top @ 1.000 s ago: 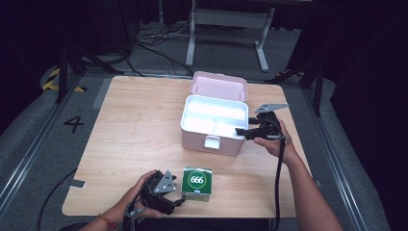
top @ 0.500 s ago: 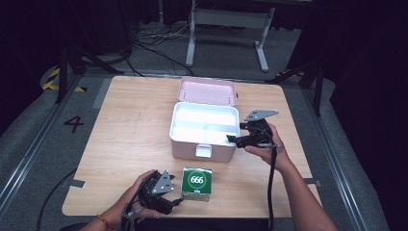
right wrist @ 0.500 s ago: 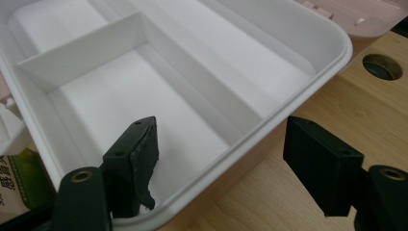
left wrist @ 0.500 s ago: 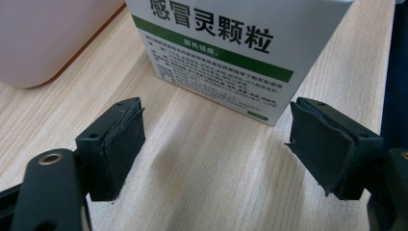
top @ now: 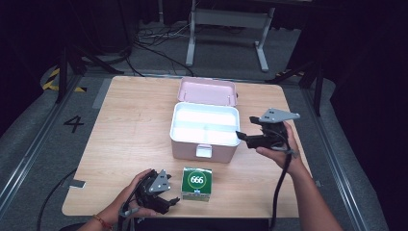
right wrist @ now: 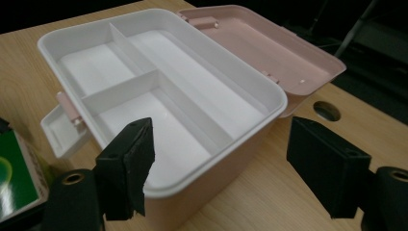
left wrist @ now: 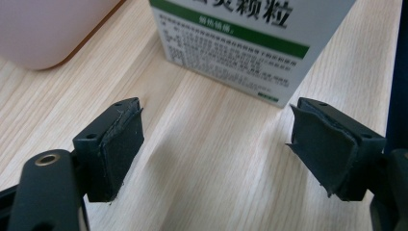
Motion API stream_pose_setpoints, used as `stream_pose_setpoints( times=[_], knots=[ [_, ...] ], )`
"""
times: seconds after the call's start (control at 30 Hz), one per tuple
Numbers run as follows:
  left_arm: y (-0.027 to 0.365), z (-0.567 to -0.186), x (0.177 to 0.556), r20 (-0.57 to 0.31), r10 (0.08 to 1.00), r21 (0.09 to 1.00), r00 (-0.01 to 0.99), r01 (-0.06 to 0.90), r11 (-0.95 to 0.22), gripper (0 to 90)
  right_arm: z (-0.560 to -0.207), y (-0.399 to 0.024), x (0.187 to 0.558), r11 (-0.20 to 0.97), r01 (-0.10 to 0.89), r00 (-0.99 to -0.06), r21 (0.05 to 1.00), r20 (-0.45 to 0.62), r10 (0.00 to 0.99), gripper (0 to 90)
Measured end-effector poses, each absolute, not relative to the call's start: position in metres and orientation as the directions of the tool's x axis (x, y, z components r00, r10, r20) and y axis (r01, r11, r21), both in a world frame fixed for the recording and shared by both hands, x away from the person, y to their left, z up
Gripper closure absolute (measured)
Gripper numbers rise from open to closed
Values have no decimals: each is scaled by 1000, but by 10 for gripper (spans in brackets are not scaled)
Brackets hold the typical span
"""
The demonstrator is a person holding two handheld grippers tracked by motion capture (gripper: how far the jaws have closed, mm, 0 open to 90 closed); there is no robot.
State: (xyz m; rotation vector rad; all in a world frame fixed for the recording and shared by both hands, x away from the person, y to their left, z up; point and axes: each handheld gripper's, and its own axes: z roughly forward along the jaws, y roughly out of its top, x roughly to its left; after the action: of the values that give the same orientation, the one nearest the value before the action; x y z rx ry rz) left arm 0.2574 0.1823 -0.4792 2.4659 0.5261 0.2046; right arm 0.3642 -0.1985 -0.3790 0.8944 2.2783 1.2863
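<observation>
The pink box (top: 204, 130) stands open at the middle of the table (top: 120, 139), lid laid back toward the far edge. The right gripper (top: 242, 136) hangs released just beside its right wall (jaws have just been widening, nothing between them). Near the front edge, the left gripper (top: 169, 202), also released, faces the green carton (top: 196, 183), seemingly not touching.

One pink storage box (top: 204, 144) stands open on the one bench (top: 130, 134), its white tray split into three compartments, as far as the dividers can be made out. One green-and-white carton (top: 196, 183) sits nearby. Two grippers are there: the left gripper (top: 166, 204) and the right gripper (top: 243, 134).
</observation>
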Motion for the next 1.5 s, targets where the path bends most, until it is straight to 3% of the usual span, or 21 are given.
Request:
stream_pose_setpoints(
  times=[0.2, 0.43, 0.63, 0.83, 1.5],
  knots=[
    [196, -481, 263, -1, 418, 568, 908, 345, -747, 183, -377, -232, 322, 392, 313, -758, 865, -22, 652, 322],
    [216, -483, 269, -38, 447, 573, 894, 386, -723, 157, -425, -223, 285, 458, 336, -804, 823, -2, 595, 348],
    [221, -486, 267, -41, 446, 603, 894, 378, -702, 147, -473, -195, 278, 500, 355, -854, 790, 57, 517, 415],
    [220, -486, 267, -40, 452, 604, 891, 382, -700, 145, -494, -169, 273, 557, 323, -897, 765, 60, 438, 466],
    [231, -484, 262, -35, 474, 594, 880, 400, -698, 144, -504, -80, 289, 567, 246, -943, 786, 59, 327, 444]
  ],
)
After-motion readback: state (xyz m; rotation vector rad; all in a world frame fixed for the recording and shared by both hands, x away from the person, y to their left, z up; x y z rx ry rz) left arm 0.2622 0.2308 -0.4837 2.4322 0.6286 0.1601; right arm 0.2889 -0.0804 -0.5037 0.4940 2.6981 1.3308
